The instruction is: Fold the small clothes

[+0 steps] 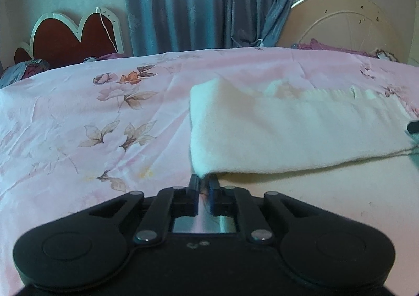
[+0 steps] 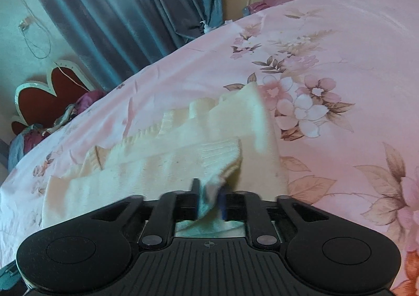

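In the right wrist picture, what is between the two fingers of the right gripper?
A fold of the cream garment lies between the fingers of the right gripper; the right wrist view shows it.

A home bedroom. A bed (image 1: 78,118) with a pink flowered sheet fills both views. Behind the bed hang long grey-blue curtains (image 1: 199,0); to their left stands a red heart-shaped headboard (image 1: 70,39), to their right a cream curved metal bed frame (image 1: 348,21).

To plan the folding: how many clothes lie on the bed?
1: a cream garment, spread on the pink sheet, its near edge at both grippers. Others may lie outside the views.
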The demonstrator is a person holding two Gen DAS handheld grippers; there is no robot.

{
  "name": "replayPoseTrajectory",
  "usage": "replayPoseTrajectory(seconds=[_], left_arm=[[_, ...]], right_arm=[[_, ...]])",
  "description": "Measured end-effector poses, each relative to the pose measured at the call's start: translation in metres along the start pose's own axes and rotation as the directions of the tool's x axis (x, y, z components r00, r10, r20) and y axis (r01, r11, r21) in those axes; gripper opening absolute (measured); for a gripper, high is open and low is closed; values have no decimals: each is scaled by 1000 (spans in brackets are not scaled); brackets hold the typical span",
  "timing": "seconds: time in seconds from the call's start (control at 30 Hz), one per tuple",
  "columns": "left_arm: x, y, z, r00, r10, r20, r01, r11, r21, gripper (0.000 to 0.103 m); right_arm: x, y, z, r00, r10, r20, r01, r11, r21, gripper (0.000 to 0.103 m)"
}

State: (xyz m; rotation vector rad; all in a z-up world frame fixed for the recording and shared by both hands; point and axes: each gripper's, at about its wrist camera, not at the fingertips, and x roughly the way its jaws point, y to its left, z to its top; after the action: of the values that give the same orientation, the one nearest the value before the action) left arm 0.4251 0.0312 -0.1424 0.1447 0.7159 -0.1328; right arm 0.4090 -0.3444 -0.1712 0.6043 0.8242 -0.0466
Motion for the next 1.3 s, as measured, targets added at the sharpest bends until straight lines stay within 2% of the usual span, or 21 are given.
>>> replayPoseTrajectory(seconds=[0.07, 0.13, 0.3, 0.47, 0.57, 0.67, 0.73, 0.77, 0.83, 0.9, 0.97, 1.13, 1.3], left_arm=[[0, -2, -1, 1000, 8, 0, -8, 1000, 13, 7], [1, -3, 0, 1000, 16, -1, -16, 1000, 22, 9], [2, -5, 0, 999, 39, 4, -39, 999, 36, 13], [3, -7, -1, 999, 46, 11, -47, 998, 52, 15], [2, -5, 0, 999, 32, -1, -32, 998, 55, 15], [-6, 3, 3, 999, -22, -25, 23, 999, 32, 14], [-16, 13, 4, 998, -51, -33, 51, 999, -12, 21], [-21, 18, 6, 998, -61, -27, 60, 998, -36, 21], [-31, 24, 11, 997, -75, -4, 74, 995, -62, 21], [-33, 23, 19, 996, -84, 18, 85, 994, -68, 21], [-24, 18, 29, 995, -103, 16, 104, 992, -74, 21], [8, -5, 48, 991, -131, -19, 130, 989, -67, 21], [36, -22, 58, 992, -109, -61, 106, 993, -46, 23]], right_arm=[[3, 2, -1, 1000, -3, 2, 3, 1000, -4, 17], [2, 11, -3, 1000, -15, 9, 16, 998, -54, 2], [-26, 25, 0, 991, -43, 123, 66, 980, -189, 3], [-5, 6, -10, 991, -129, 31, 133, 968, -211, 3], [-3, 4, -16, 987, -158, 39, 162, 961, -226, 3], [-11, 2, -14, 980, -182, 75, 194, 959, -206, 3], [-17, -3, -12, 983, -174, 63, 183, 965, -188, 3], [-20, -5, -10, 984, -167, 64, 175, 969, -177, 4], [-30, -5, -4, 981, -164, 103, 180, 969, -171, 17], [-37, -3, 1, 974, -162, 157, 190, 965, -180, 63], [-37, 4, 5, 974, -147, 174, 183, 960, -212, 63], [-16, 27, 7, 982, -128, 138, 163, 944, -286, 63], [14, 45, 5, 990, -117, 74, 136, 925, -355, 49]])
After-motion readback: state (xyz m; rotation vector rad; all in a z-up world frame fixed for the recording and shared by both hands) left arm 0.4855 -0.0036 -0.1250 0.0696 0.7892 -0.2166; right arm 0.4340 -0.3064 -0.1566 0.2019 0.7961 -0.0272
